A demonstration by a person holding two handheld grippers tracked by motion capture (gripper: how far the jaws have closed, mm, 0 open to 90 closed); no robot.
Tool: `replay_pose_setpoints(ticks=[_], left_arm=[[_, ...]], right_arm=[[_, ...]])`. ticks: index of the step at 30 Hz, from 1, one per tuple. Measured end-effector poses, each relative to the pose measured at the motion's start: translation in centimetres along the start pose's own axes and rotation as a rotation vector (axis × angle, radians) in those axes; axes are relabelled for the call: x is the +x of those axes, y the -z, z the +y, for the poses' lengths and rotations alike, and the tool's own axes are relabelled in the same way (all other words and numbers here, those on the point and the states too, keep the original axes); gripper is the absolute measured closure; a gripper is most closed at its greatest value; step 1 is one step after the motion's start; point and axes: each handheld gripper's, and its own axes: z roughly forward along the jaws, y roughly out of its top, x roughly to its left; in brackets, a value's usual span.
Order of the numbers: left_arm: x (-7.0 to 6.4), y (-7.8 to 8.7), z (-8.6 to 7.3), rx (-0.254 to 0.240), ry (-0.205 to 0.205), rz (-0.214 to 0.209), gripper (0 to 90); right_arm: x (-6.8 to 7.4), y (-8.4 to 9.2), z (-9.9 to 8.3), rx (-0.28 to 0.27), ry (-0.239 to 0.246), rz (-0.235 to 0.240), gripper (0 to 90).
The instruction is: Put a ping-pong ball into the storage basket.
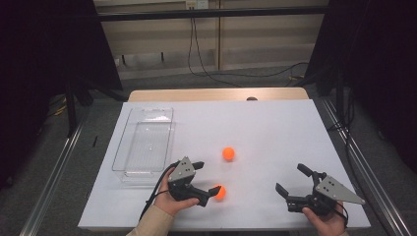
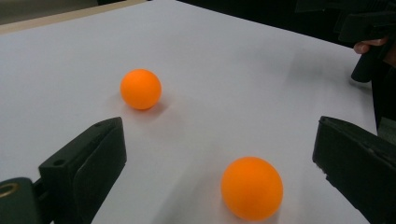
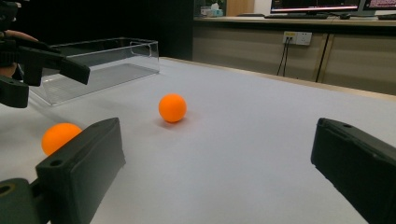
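Observation:
Two orange balls lie on the white table top [image 1: 275, 123]. My left gripper [image 1: 206, 178] is open at the front left, held by a hand. The near ball [image 1: 220, 192] rests at the tip of its front jaw. In the left gripper view this ball [image 2: 252, 187] sits on the table inside the wide gap of the left gripper [image 2: 218, 130], closer to the right jaw and untouched. The far ball [image 1: 228, 154] [image 2: 140, 89] lies free beyond it. My right gripper [image 1: 290, 178] [image 3: 217, 128] is open at the front right, with nothing between its jaws.
A clear plastic tray [image 1: 129, 169] [image 3: 102, 65] stands empty on the left of the table, just beyond the left gripper. The table's front edge runs close under both hands. A wooden strip [image 1: 216, 94] borders the far edge.

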Motion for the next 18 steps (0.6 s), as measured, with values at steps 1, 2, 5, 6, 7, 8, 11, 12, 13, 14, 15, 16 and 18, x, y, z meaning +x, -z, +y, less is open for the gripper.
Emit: replay_pose_setpoints(ticks=[1,2,5,6,7,8,11,12,13,14,15,16,18], left_arm=[[-0.01,-0.12,-0.03,0.011,-0.002,-0.006,2.7],[-0.07,-0.20,-0.07,0.013,0.001,-0.008,2.7],[-0.12,-0.33,-0.09,0.022,-0.003,-0.012,2.8],[-0.14,-0.40,-0.11,0.028,-0.001,-0.014,2.9],[-0.13,-0.45,-0.13,0.033,-0.002,-0.014,2.9],[-0.15,-0.51,-0.15,0.036,0.002,-0.012,3.0],[-0.13,-0.66,-0.18,0.043,-0.006,-0.010,3.7],[-0.12,-0.69,-0.18,0.045,-0.009,-0.008,4.0],[-0.13,-0.75,-0.20,0.043,-0.001,-0.010,4.0],[-0.08,-0.75,-0.19,0.051,-0.004,-0.007,4.0],[-0.08,-0.75,-0.19,0.051,-0.004,-0.007,4.0],[-0.09,-0.79,-0.21,0.051,-0.003,-0.007,4.0],[-0.13,-0.88,-0.25,0.059,-0.005,-0.007,4.4]], right_arm=[[0.00,0.00,0.00,0.001,-0.001,0.001,1.9],[0.01,-0.01,0.00,-0.001,-0.001,0.000,1.9],[0.01,0.00,-0.01,0.000,-0.001,0.000,1.9],[0.00,0.00,-0.01,0.001,-0.001,0.000,1.9],[0.00,0.00,-0.01,0.001,-0.001,0.000,1.9],[0.00,0.00,-0.01,0.001,-0.002,0.001,1.9],[0.00,-0.02,-0.02,0.000,-0.004,0.001,1.9],[0.00,-0.02,-0.02,0.000,-0.004,0.001,1.9],[0.01,-0.02,-0.01,0.000,-0.005,0.001,1.9],[0.01,-0.03,-0.02,0.000,-0.004,0.002,1.9],[0.01,-0.03,-0.02,0.000,-0.004,0.002,1.9],[0.01,-0.04,-0.02,0.001,-0.005,0.002,1.9],[0.01,-0.05,-0.01,0.001,-0.005,0.002,1.9]])
